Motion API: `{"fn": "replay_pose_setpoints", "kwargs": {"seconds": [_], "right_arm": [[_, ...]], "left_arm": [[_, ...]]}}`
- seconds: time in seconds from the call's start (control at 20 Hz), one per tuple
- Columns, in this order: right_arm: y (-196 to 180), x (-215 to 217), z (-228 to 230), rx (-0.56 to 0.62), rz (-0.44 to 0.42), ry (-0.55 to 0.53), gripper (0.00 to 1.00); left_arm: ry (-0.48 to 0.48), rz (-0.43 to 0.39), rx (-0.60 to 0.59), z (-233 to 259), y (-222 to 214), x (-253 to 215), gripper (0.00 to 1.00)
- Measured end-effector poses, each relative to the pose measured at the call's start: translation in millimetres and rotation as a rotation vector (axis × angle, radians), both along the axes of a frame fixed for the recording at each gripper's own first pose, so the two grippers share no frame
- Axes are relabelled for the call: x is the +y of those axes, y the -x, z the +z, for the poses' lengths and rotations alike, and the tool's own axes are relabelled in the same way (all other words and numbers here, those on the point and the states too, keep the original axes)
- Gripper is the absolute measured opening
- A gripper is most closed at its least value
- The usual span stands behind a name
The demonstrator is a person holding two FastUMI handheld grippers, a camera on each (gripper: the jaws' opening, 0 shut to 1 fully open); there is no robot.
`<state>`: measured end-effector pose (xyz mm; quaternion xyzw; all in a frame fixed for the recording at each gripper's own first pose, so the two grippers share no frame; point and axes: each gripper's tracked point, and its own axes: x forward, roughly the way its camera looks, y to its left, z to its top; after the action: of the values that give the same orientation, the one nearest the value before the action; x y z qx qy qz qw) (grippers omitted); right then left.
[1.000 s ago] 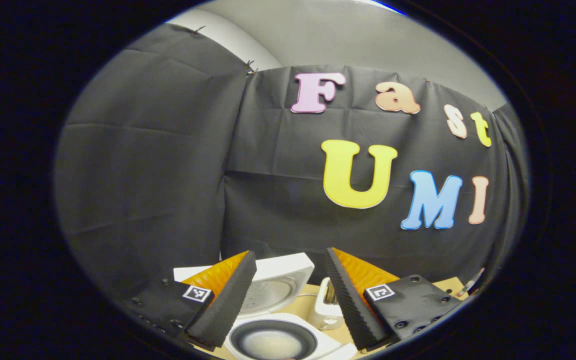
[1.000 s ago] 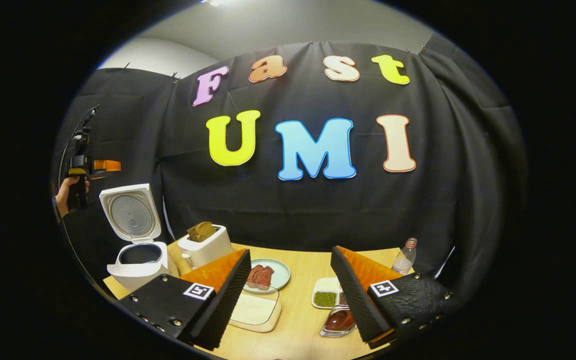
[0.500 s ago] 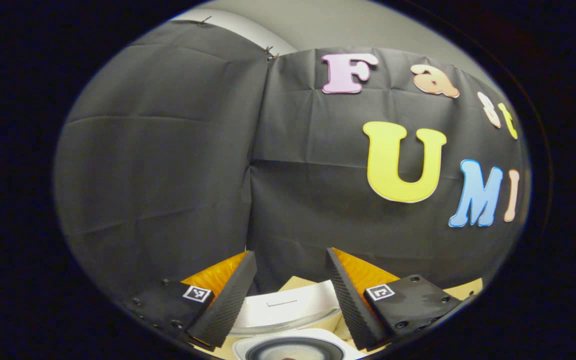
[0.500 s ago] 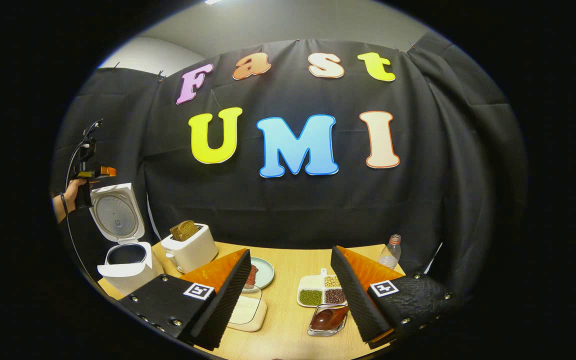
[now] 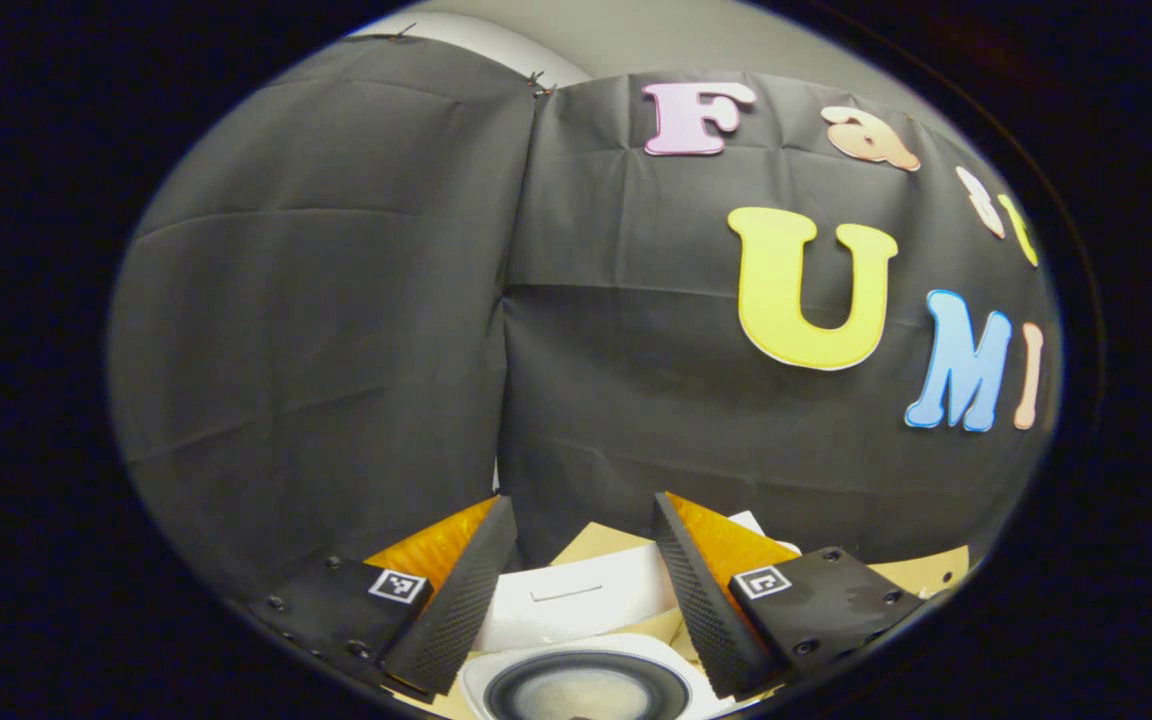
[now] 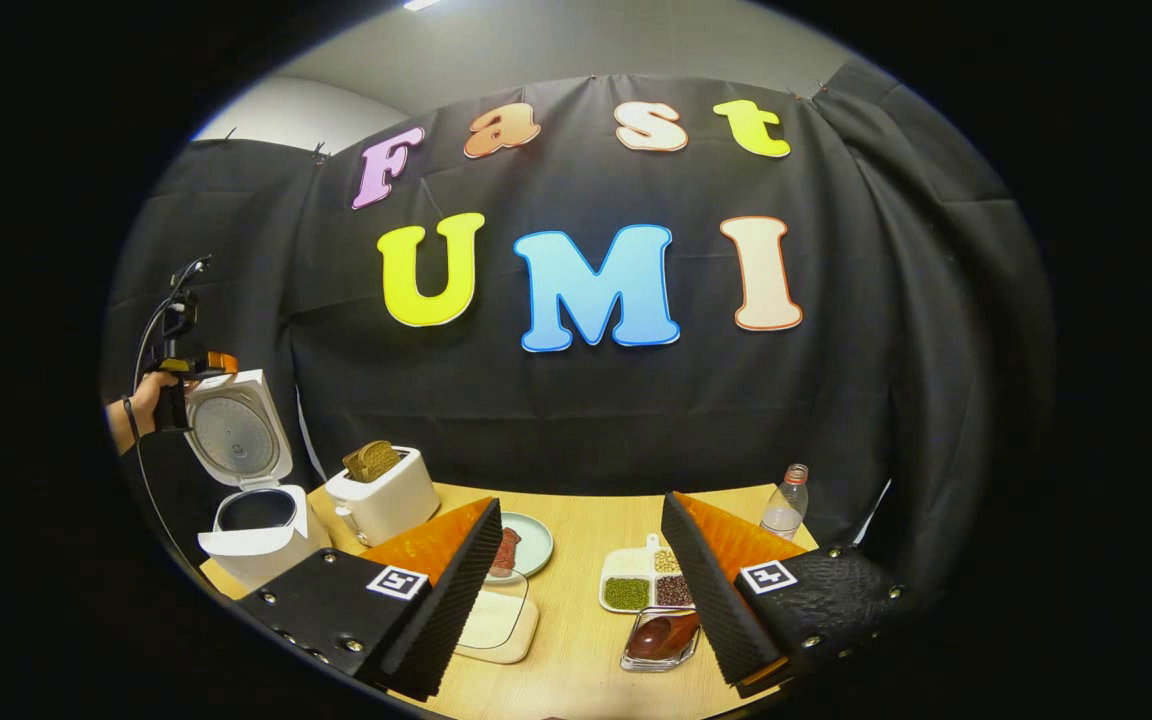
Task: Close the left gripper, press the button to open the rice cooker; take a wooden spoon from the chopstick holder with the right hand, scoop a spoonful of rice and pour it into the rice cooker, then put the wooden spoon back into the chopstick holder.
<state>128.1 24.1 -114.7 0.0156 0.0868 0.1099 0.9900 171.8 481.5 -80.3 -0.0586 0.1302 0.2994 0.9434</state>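
I have the rice cooker [image 6: 254,500] open at the left edge of the right gripper view, lid up, so the button step looks done. My left gripper [image 5: 576,590] hovers over its pot at the bottom of its own view, jaws apart, empty. My right gripper [image 6: 576,590] is wide open too, holding nothing. I cannot spot the chopstick holder or spoon; scooping and pouring remain.

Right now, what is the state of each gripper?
Left gripper: open, holding nothing.
Right gripper: open, holding nothing.
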Motion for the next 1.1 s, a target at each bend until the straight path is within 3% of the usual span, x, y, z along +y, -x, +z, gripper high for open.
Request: {"fn": "replay_pose_setpoints", "kwargs": {"seconds": [0.15, 0.25, 0.3, 0.35, 0.4, 0.5, 0.55, 0.6, 0.7, 1.1], "right_arm": [[5.7, 5.9, 4.3, -0.016, 0.025, -0.005, 0.98], [11.8, 11.0, 6.5, -0.018, 0.039, -0.029, 0.98], [15.3, 15.0, 7.5, -0.018, 0.048, -0.042, 0.98], [18.3, 18.1, 8.0, -0.015, 0.057, -0.052, 0.98], [21.9, 21.2, 7.1, -0.012, 0.068, -0.059, 0.98], [26.4, 25.9, 4.9, -0.006, 0.085, -0.059, 0.98], [29.0, 26.9, 4.8, -0.005, 0.091, -0.056, 0.98], [29.8, 27.6, 5.8, -0.005, 0.098, -0.053, 0.98], [32.8, 27.9, 6.5, -0.007, 0.105, -0.047, 0.98], [39.2, 26.1, 3.0, 0.009, 0.116, -0.044, 0.98]], "left_arm": [[-0.010, -0.006, -0.021, -3.4, 13.7, -17.8, 0.96], [-0.009, 0.006, -0.046, -5.5, 22.4, -29.8, 0.91], [-0.020, 0.007, -0.041, -9.0, 27.2, -35.8, 0.94], [-0.038, 0.004, -0.031, -14.4, 31.7, -42.7, 0.91], [-0.056, -0.002, -0.025, -17.6, 35.2, -51.8, 0.96], [-0.067, -0.008, -0.031, -23.4, 46.0, -68.0, 0.94], [-0.065, -0.006, -0.033, -28.8, 50.9, -75.6, 0.91], [-0.066, -0.007, -0.031, -35.4, 55.5, -82.7, 0.97], [-0.063, -0.005, -0.020, -48.0, 64.9, -97.6, 0.98], [-0.037, 0.000, -0.005, -85.9, 87.6, -132.4, 0.91]]}}
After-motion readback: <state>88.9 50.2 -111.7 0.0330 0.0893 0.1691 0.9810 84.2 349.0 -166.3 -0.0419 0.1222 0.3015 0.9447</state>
